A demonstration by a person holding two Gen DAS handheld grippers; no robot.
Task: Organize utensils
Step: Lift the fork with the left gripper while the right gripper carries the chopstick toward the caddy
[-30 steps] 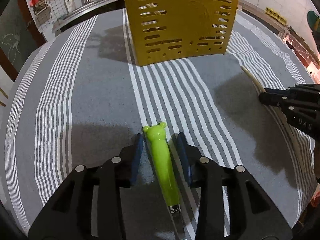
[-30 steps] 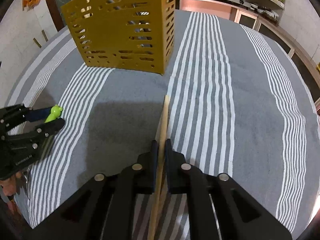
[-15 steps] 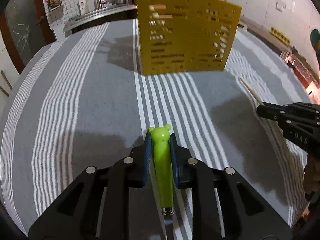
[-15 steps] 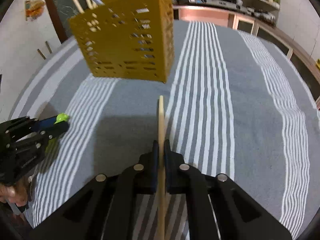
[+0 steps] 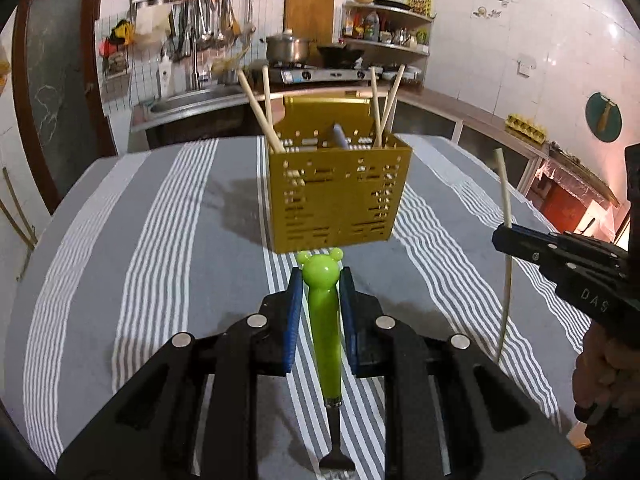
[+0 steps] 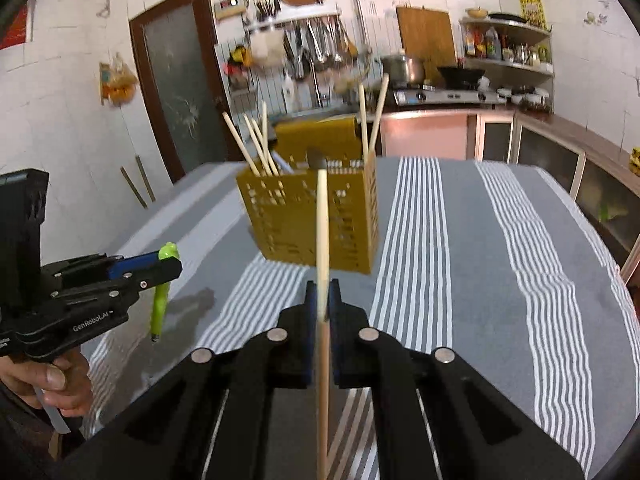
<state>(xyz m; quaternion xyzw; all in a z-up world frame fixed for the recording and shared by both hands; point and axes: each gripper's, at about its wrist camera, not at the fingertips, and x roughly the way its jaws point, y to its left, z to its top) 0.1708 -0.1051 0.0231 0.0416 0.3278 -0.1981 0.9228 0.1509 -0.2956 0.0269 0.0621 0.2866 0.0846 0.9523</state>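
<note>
Utensils: a green bear-headed fork [image 5: 323, 312] in my left tool [image 5: 320, 280], a wooden chopstick [image 6: 322, 240] in my right tool [image 6: 321, 294], both lifted off the surface.

The surface [image 5: 168, 240] wears a grey cloth with white stripes, and behind it lies a tiled kitchen with a stove [image 5: 320, 74], a steel pot [image 5: 289, 49] and hanging ladles. My left tool is closed narrow on the fork's green handle, bear head forward, tines toward me. My right tool is pinched tight on the chopstick, which stands nearly upright through its pads. Ahead of both stands the yellow perforated holder [image 5: 338, 196] on the cloth, already carrying several chopsticks [image 5: 260, 108] that lean out at its corners. Each tool shows at the edge of the other's view, well apart, with nothing between either tool and the holder.
</note>
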